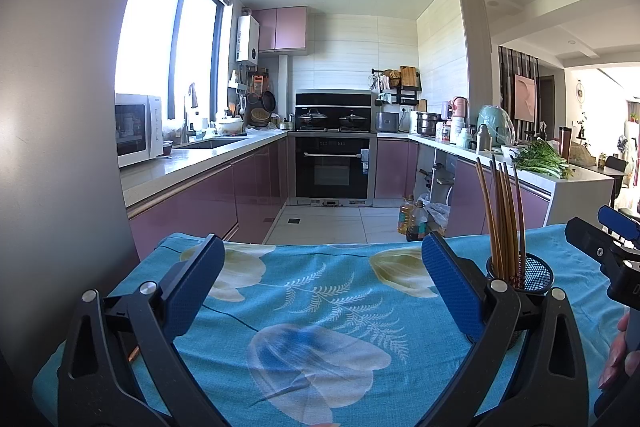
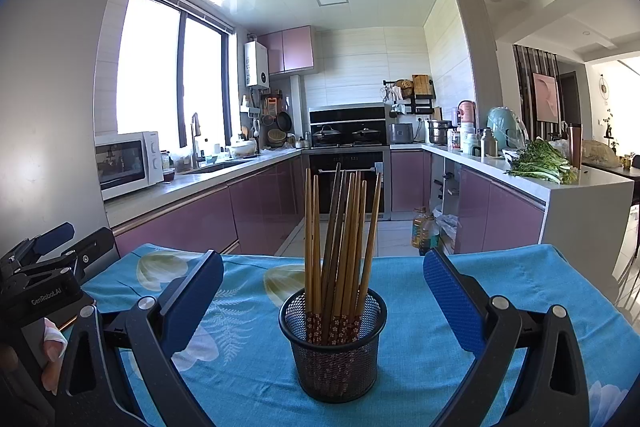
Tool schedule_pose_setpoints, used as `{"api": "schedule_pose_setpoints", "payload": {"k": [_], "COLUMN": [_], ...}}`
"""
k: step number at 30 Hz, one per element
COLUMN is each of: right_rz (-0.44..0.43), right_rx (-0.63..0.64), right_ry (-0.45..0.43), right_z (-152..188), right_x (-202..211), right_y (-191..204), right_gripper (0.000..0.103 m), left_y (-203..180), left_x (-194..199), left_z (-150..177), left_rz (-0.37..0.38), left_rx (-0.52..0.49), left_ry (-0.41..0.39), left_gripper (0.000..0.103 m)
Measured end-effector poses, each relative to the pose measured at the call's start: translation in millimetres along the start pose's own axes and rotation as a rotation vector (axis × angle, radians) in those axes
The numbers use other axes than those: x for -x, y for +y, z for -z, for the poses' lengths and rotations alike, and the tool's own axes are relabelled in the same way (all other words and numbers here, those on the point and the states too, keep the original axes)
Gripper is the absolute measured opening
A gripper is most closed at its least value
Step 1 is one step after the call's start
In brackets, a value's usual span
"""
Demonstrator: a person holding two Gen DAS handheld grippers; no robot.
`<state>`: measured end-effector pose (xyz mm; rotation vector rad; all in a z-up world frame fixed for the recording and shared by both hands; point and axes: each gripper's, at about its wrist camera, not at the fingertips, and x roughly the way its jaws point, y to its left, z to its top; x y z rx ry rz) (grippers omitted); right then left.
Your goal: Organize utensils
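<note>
Black mesh cup [image 2: 333,343] upright on blue floral cloth [image 2: 420,307] over worktop, centred between blue pads of right tongs [image 2: 323,299], untouched. Wooden chopsticks [image 2: 340,239] bundled inside, tips up, fanning slightly. Right tongs spread wide. Left tongs [image 1: 323,291] likewise spread wide, empty above cloth; cup at 3 o'clock, behind right pad.

Turquoise floral tablecloth [image 2: 400,275], black mesh holder [image 2: 334,359], brown chopsticks [image 2: 340,239]
</note>
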<state>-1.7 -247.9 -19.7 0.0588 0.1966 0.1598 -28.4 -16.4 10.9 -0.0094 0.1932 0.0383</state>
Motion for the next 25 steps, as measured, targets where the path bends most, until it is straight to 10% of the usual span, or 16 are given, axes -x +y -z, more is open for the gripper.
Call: {"api": "schedule_pose_setpoints", "payload": {"k": [17,25], "right_rz": [0.007,0.118], "right_rx": [0.0,-0.013], "right_ry": [0.006,0.14], "right_z": [2,17], "right_x": [-3,-20], "right_y": [0,-49], "right_gripper": [0.097,0.097], "left_y": [-2,19], "left_x": [-1,-41], "left_z": [4,16], "left_rz": [-0.002,-0.02], "left_rx": [-0.015,0.0], "left_ry": [-0.007,0.191], "left_gripper": [0.097,0.097]}}
